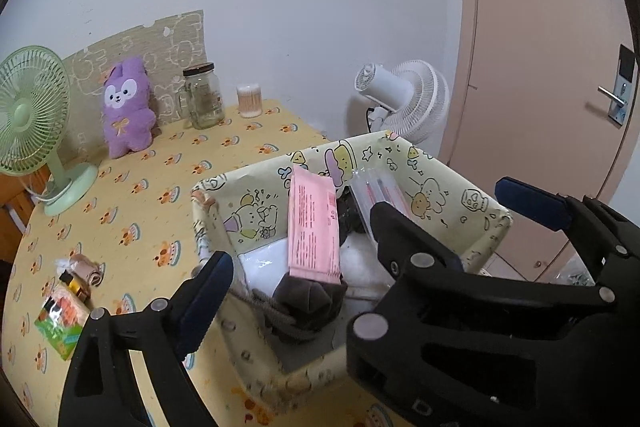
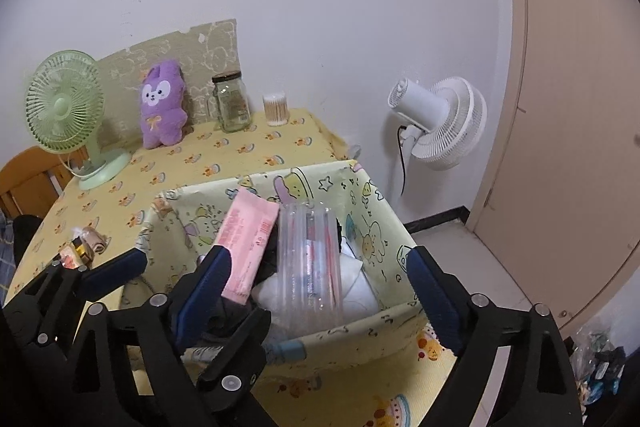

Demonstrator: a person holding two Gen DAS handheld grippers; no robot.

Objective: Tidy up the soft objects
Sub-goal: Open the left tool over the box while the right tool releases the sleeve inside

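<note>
Fabric bin (image 2: pixel 360 323) btwn both spread fingers, pink pack (image 2: pixel 250 247) inside, purple plush (image 2: pixel 163 105) by jar (image 2: pixel 231 103).

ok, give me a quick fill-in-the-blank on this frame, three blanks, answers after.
1. The purple plush bunny stands between the green desk fan and the glass ____.
2. The pink flat packet lies inside the cartoon-print fabric ____.
3. Both tongs, left and right, are ____.

Missing words: jar; basket; open
</note>
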